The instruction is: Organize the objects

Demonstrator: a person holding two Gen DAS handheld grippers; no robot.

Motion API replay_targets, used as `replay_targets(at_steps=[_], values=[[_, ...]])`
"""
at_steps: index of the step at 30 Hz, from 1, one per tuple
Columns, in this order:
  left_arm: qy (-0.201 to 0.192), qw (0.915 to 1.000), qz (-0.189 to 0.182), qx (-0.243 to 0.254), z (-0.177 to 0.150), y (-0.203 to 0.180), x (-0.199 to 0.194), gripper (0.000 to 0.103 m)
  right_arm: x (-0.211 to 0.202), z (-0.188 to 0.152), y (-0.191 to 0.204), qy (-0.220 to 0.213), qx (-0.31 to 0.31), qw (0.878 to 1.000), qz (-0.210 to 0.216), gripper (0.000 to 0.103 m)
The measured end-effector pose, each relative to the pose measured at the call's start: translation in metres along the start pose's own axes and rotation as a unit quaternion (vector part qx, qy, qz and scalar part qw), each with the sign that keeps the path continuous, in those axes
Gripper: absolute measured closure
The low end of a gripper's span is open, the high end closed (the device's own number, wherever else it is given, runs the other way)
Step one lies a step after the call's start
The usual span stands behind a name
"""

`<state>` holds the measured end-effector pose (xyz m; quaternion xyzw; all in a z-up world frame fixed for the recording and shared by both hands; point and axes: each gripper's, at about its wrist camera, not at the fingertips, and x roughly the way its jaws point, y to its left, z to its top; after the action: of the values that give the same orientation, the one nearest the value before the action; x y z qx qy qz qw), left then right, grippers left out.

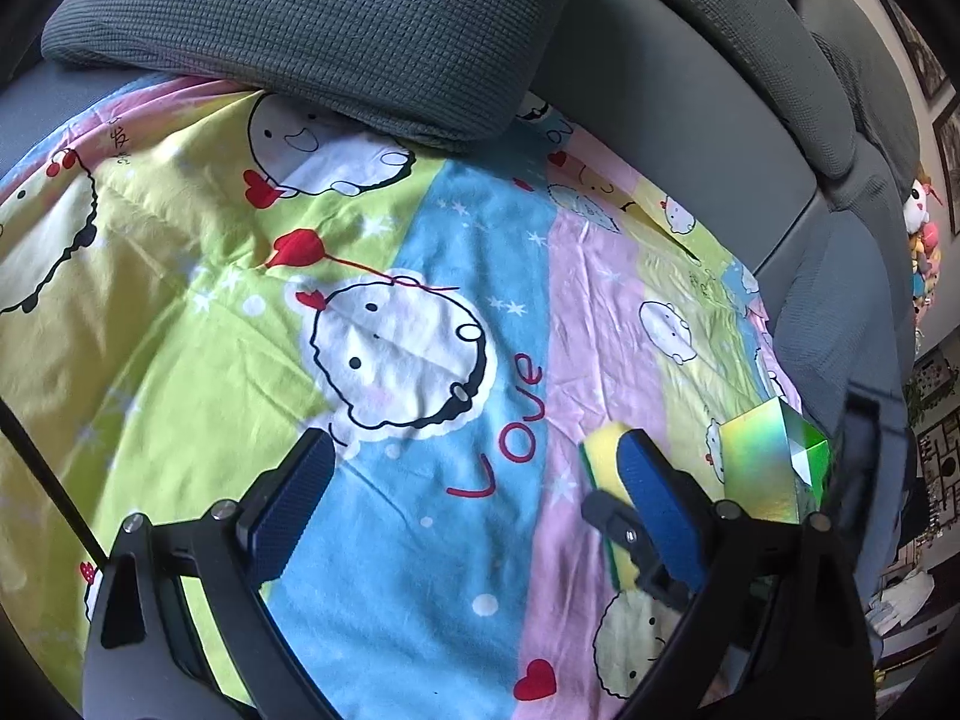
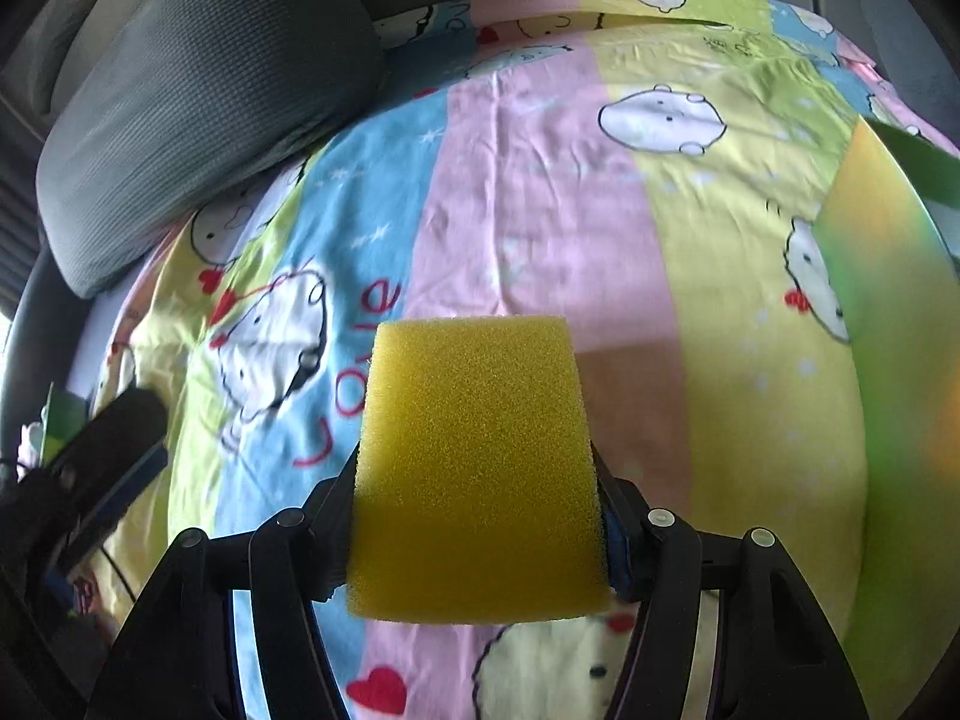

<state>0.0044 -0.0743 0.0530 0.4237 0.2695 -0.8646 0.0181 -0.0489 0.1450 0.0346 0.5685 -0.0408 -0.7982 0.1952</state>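
"Love" in red on the cartoon bedsheet (image 1: 420,240), your right claw (image 2: 477,498) tipped downward, clenched on the yellow sponge (image 2: 474,468), your left claw (image 1: 474,480) spread, empty.

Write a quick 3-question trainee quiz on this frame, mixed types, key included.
1. True or false: the right gripper is shut on the yellow sponge.
2. Which is between the left gripper's fingers? A) green shiny box B) nothing C) grey cushion
3. Fill in: the grey cushion rests on the far edge of the cartoon-print ____.

Key: 1 true. 2 B; the green shiny box stands outside them, to the right. 3 sheet.
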Motion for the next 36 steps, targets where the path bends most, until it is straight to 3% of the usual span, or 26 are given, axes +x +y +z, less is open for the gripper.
replay_targets(at_steps=[4,6,7,12,22,25,29,36], values=[[0.0,0.9999,0.01,-0.012,0.002,0.005,0.001,0.008,0.0,-0.002,-0.002,0.012,0.01,1.0,0.002,0.036],[0.004,0.9998,0.014,-0.01,0.002,0.004,0.002,0.008,-0.002,-0.002,-0.004,0.024,0.013,1.0,0.016,0.022],[0.004,0.9998,0.016,-0.009,0.002,0.003,0.003,0.008,-0.003,-0.002,-0.004,0.026,0.01,0.999,0.022,0.02],[0.011,0.9997,0.022,0.0,-0.001,-0.001,0.006,0.008,-0.013,-0.002,-0.01,0.011,0.014,1.0,-0.002,0.019],[0.049,0.9978,0.024,0.038,-0.012,-0.021,0.023,0.008,-0.045,0.003,-0.034,-0.059,0.061,0.994,0.069,0.019],[0.063,0.9959,0.032,0.056,-0.019,-0.03,0.031,0.008,-0.046,0.005,-0.042,-0.072,0.089,0.991,0.074,0.028],[0.081,0.9939,0.004,0.075,-0.027,-0.044,0.038,0.009,-0.04,0.006,-0.054,-0.062,0.117,0.986,0.101,0.037],[0.12,0.9879,-0.027,0.095,-0.04,-0.063,0.054,0.017,-0.025,0.007,-0.048,-0.037,0.113,0.986,0.114,0.038]])
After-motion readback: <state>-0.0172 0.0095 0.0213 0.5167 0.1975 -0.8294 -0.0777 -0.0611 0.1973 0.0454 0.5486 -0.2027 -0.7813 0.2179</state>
